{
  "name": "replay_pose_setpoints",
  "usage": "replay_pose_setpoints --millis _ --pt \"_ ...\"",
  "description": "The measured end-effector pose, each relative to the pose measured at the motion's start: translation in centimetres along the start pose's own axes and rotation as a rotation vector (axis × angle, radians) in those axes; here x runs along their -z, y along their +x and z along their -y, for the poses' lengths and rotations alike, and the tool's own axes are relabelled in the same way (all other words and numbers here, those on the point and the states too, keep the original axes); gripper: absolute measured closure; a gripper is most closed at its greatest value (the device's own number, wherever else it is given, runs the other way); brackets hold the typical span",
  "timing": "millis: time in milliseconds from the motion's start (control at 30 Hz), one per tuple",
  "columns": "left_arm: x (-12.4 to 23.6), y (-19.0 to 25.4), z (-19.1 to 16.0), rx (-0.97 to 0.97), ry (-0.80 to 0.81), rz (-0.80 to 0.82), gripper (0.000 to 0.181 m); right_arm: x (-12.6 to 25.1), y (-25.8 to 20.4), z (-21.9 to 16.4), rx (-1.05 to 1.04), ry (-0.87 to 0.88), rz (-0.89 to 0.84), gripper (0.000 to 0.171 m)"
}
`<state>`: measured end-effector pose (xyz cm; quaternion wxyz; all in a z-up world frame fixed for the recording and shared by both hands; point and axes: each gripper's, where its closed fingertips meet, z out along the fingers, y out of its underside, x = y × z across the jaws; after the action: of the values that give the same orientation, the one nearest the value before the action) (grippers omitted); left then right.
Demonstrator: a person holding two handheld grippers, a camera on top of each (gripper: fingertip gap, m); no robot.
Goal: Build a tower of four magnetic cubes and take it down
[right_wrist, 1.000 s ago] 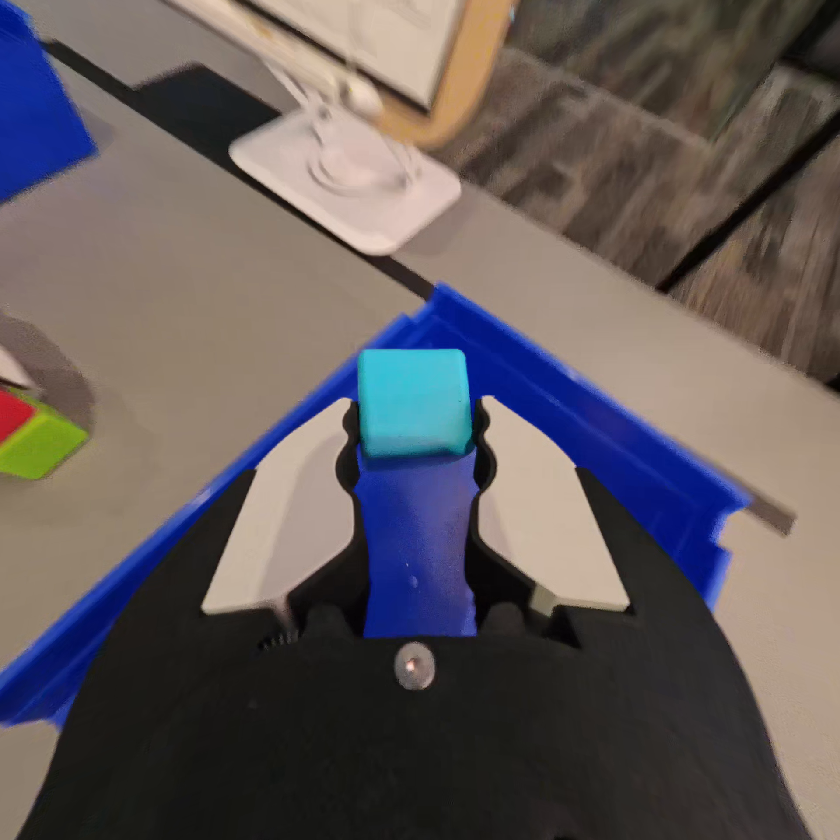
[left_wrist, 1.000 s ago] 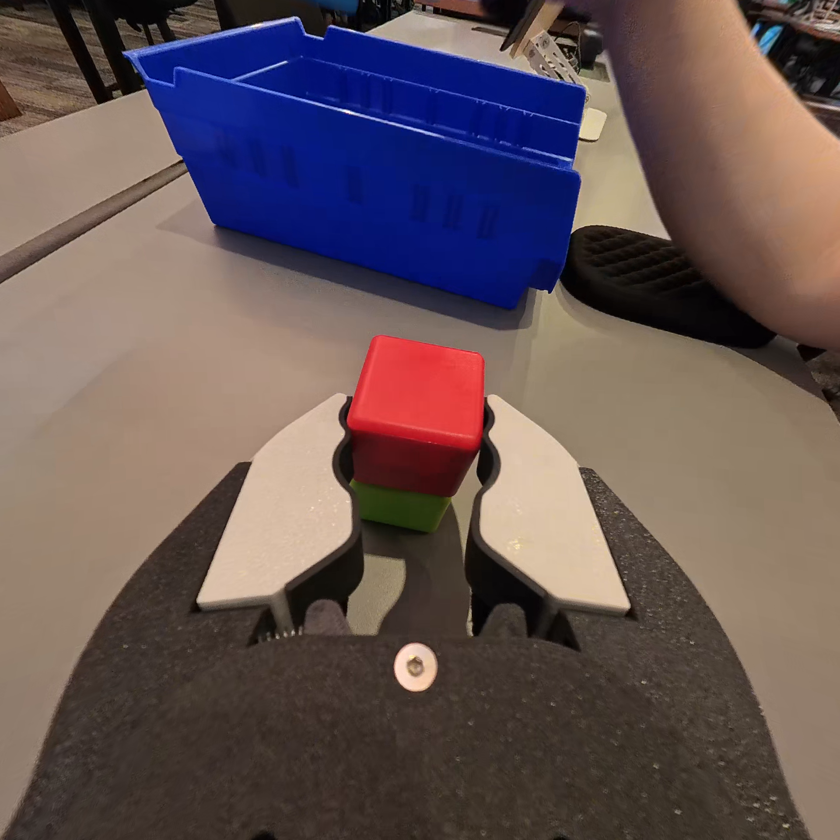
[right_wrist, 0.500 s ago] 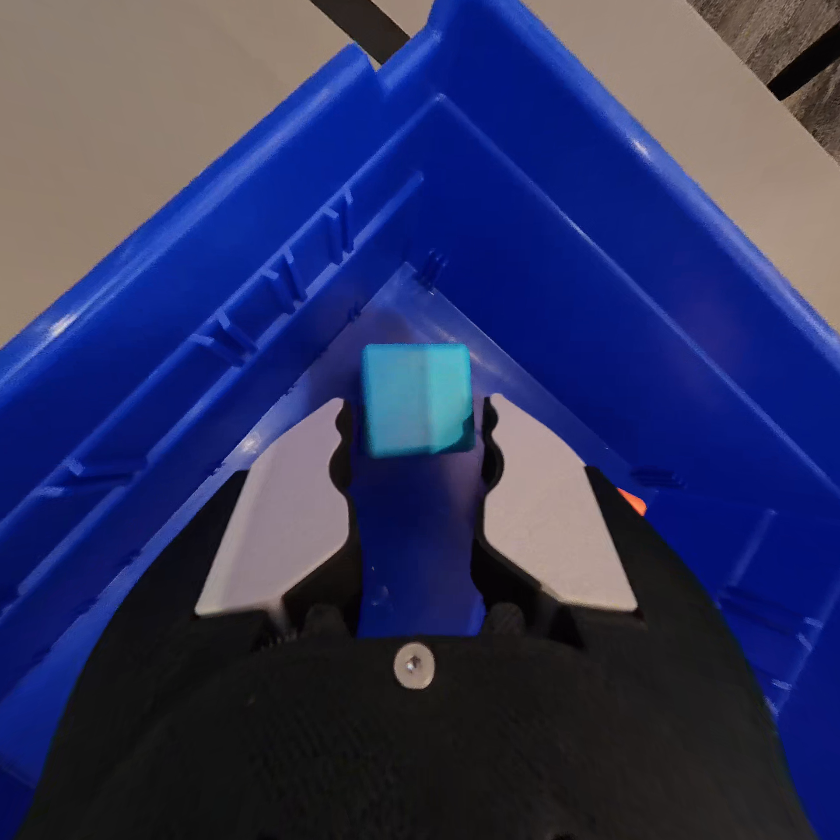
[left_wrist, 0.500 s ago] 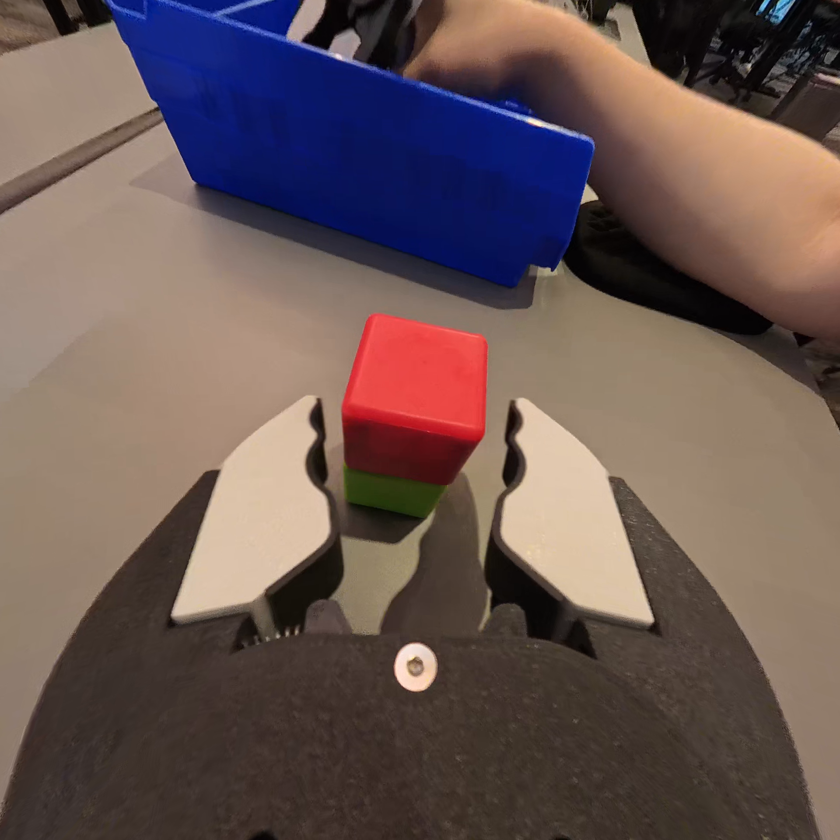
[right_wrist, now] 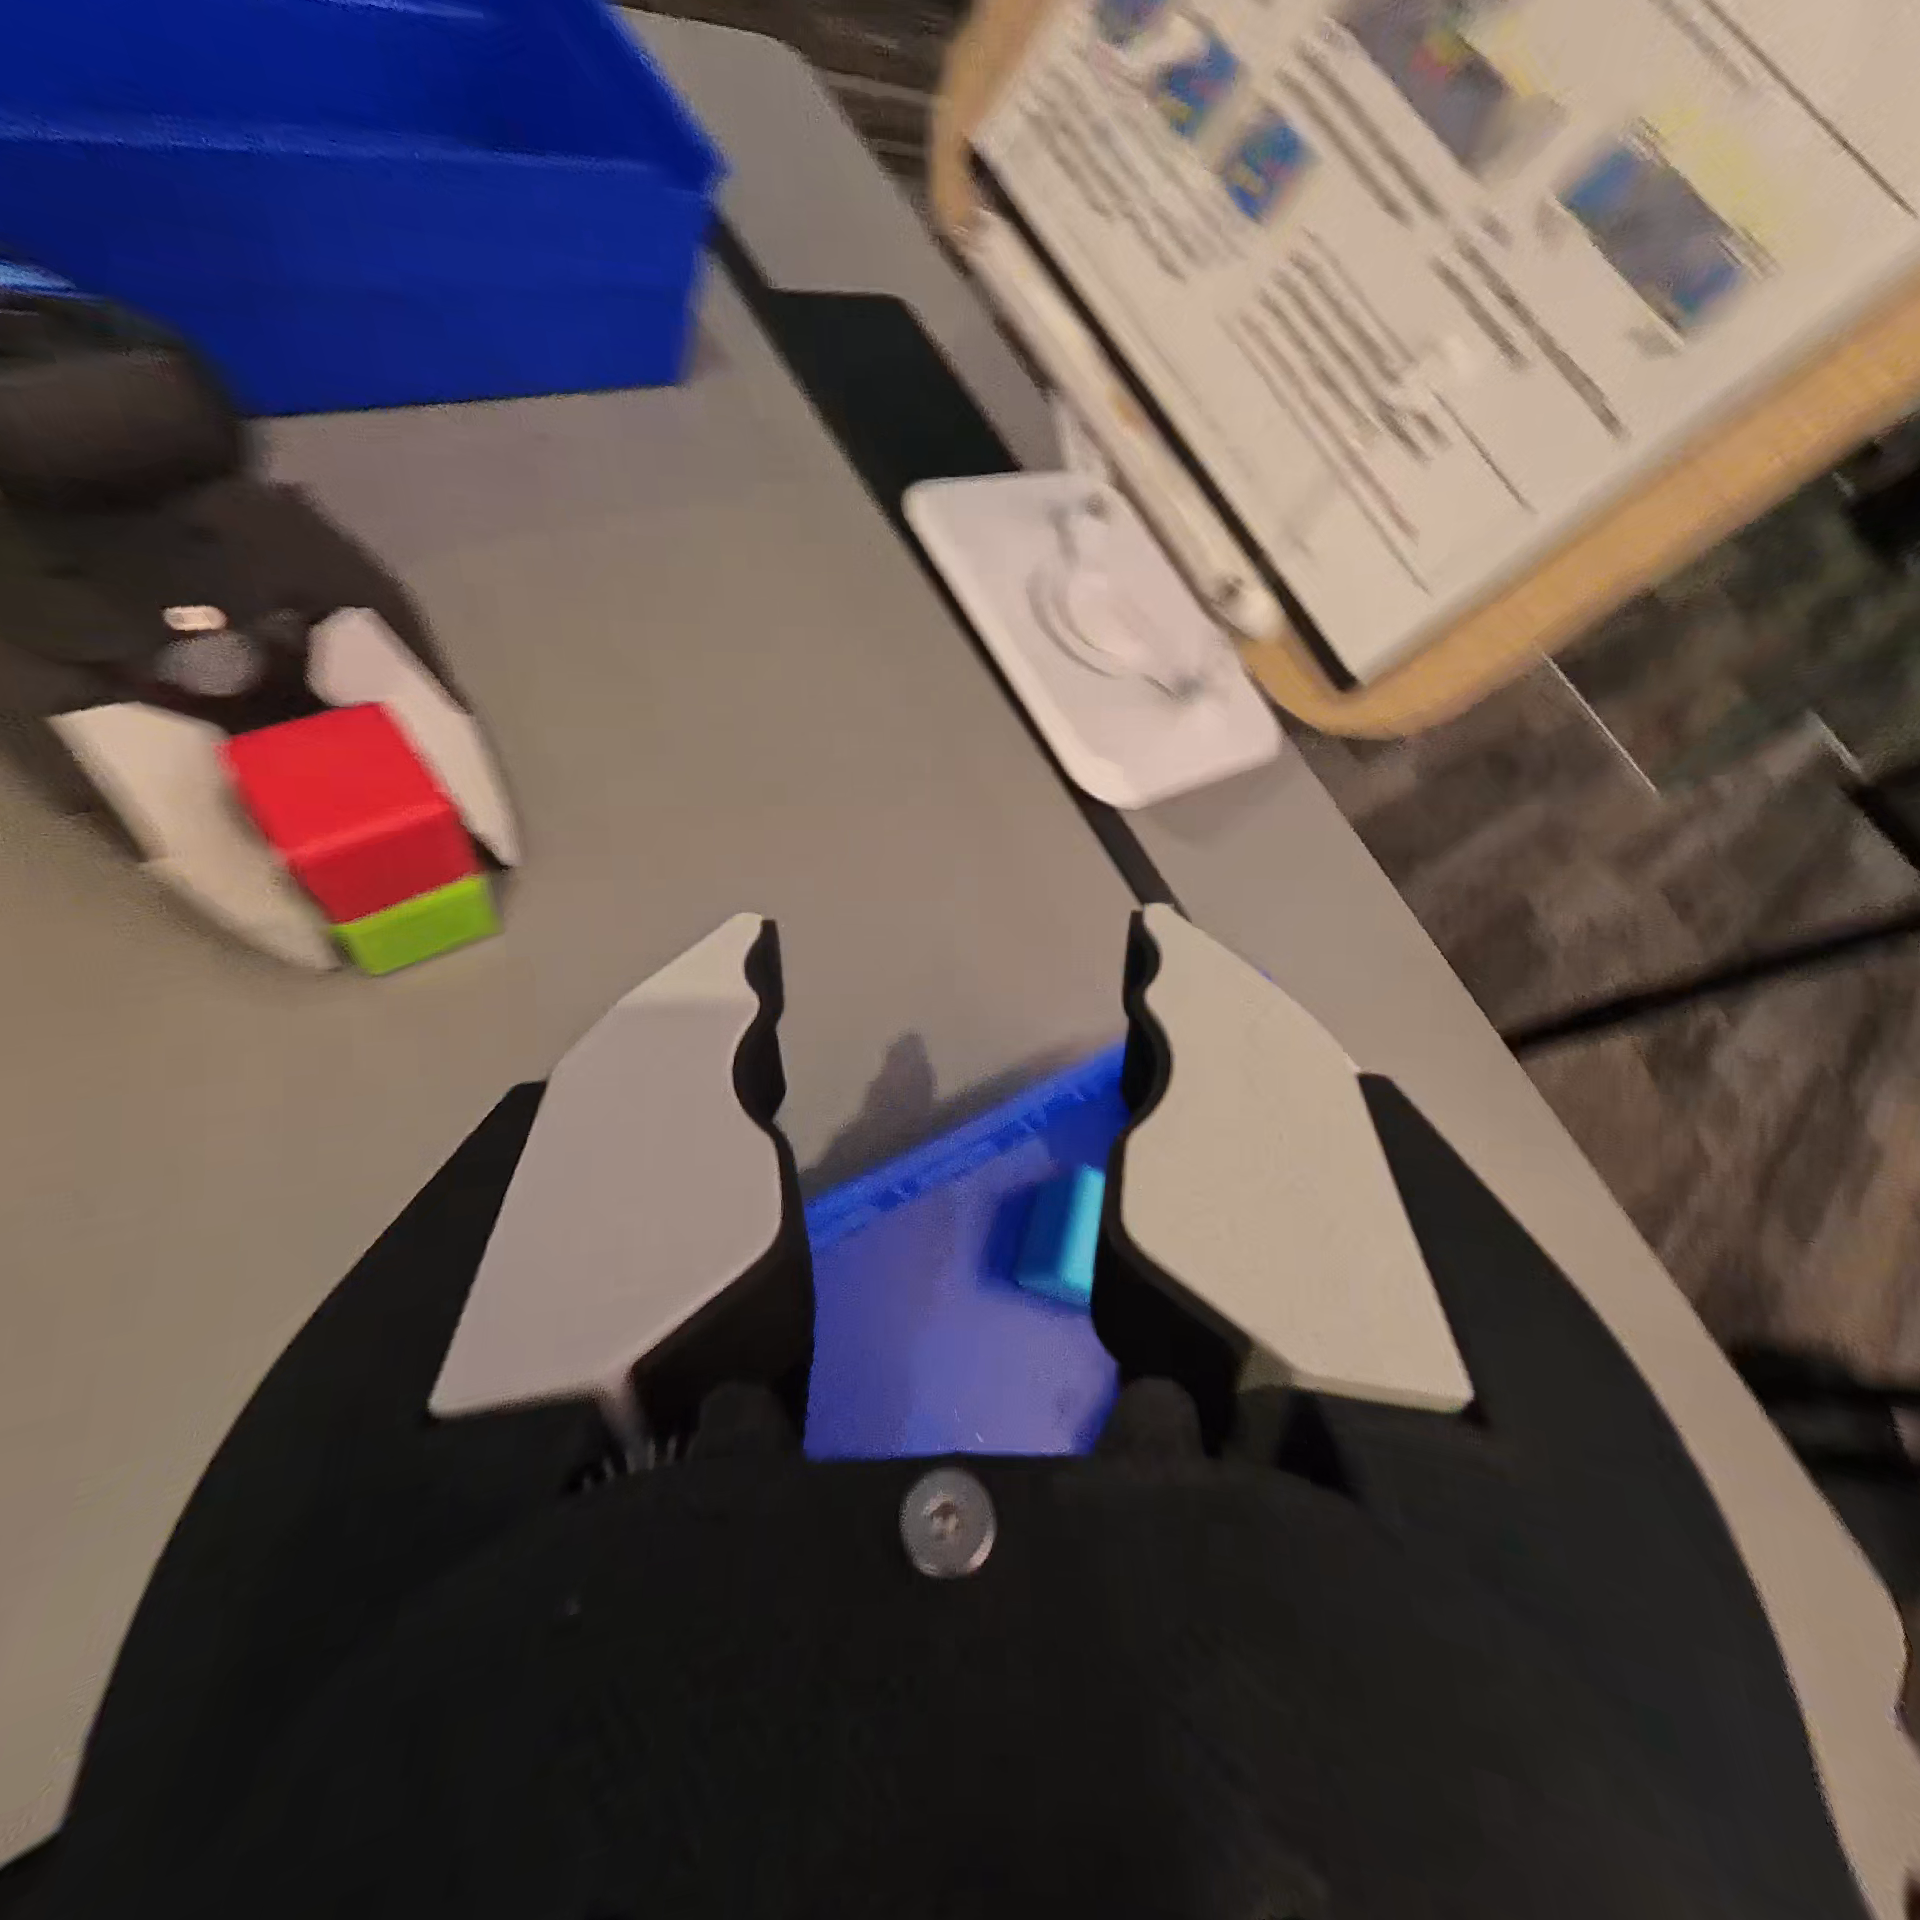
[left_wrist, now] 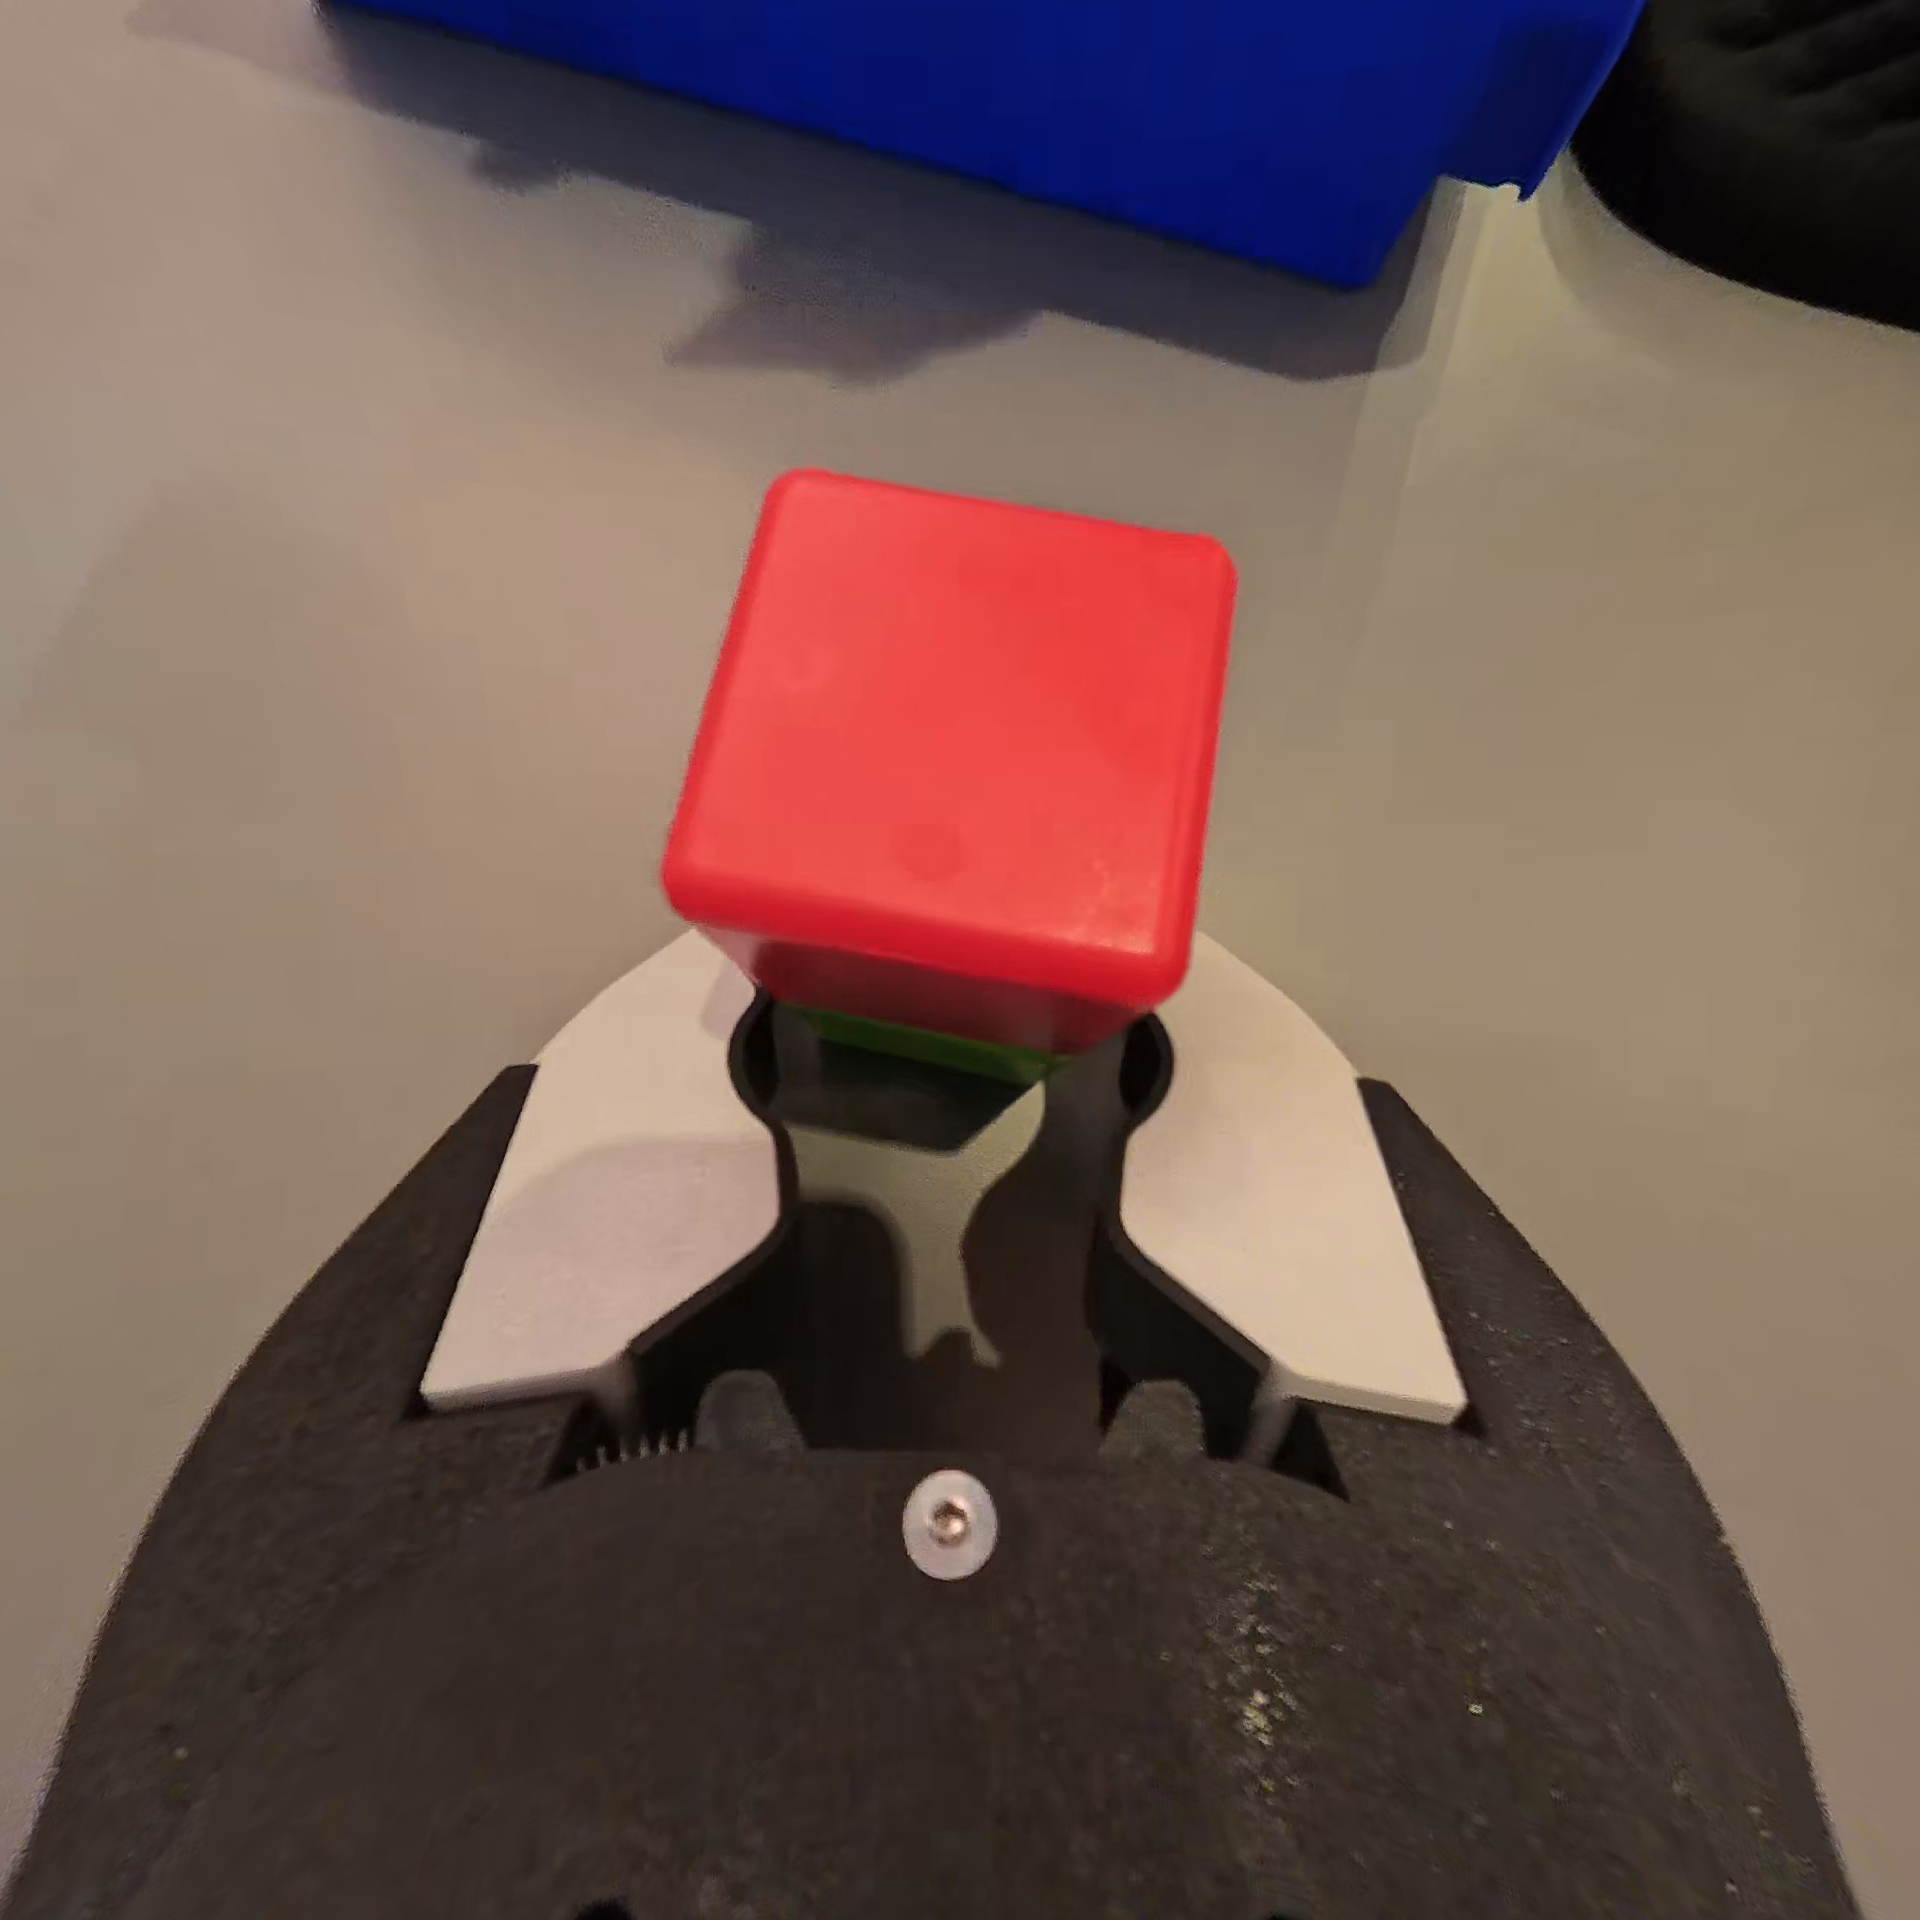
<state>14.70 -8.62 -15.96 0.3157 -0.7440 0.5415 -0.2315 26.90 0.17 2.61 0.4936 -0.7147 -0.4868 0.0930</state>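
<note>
A red cube [left_wrist: 956, 727] sits on a green cube [left_wrist: 925, 1049] on the grey table [left_wrist: 312, 623]. My left gripper [left_wrist: 951, 997] is open and low around the stack. Its fingers [left_wrist: 644, 1049] flank the green cube, with a dark gap showing on the left side, and the red cube hides the tips. The stack [right_wrist: 353, 810] and left gripper [right_wrist: 405, 904] also show in the right wrist view. My right gripper [right_wrist: 951, 935] is open and empty above a blue bin [right_wrist: 935, 1309]. A cyan cube [right_wrist: 1060, 1236] lies loose in that bin.
A second blue bin [left_wrist: 1039, 104] stands behind the stack and also shows in the right wrist view [right_wrist: 364, 208]. A black pad [left_wrist: 1766, 156] lies at its right. A framed sheet [right_wrist: 1455, 312] on a white stand [right_wrist: 1091, 644] is near the table's right edge. The tips of one gripper are about 25 cm away from the tips of the other. About 8 cm separates my left fingertips from the stack [right_wrist: 353, 810]. Look for it in the left wrist view [left_wrist: 1007, 611] too.
My left gripper let go of the red cube, opened and dropped lower around the stack. My right gripper carried the cyan cube into the bin, released it and drew back up.
</note>
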Motion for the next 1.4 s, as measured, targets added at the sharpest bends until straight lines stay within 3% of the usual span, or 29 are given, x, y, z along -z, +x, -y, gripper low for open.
replay_pose_setpoints --millis 67,200,400,500,567,1400 --pt "0.1 -0.2 0.1 0.009 0.008 0.001 0.126 -0.6 -3.8 1.6 0.098 0.011 0.125 0.106" --pt "0.1 -0.1 0.0 -0.007 0.007 -0.011 0.127 -2.7 -11.6 2.2 0.222 -0.029 0.419 0.106" --pt "0.2 0.1 0.0 -0.027 0.007 -0.031 0.127 -6.8 -17.4 0.5 0.255 -0.146 0.607 0.107" --pt "0.2 0.2 0.0 -0.031 0.006 -0.036 0.127 -8.2 -18.3 -0.5 0.259 -0.202 0.621 0.11" --pt "0.2 0.2 -0.1 -0.032 0.006 -0.037 0.127 -8.6 -18.5 -1.1 0.262 -0.237 0.627 0.124" --pt "0.2 0.2 -0.1 -0.043 -0.002 -0.038 0.128 -8.2 -18.4 -0.9 0.205 -0.248 0.658 0.125"
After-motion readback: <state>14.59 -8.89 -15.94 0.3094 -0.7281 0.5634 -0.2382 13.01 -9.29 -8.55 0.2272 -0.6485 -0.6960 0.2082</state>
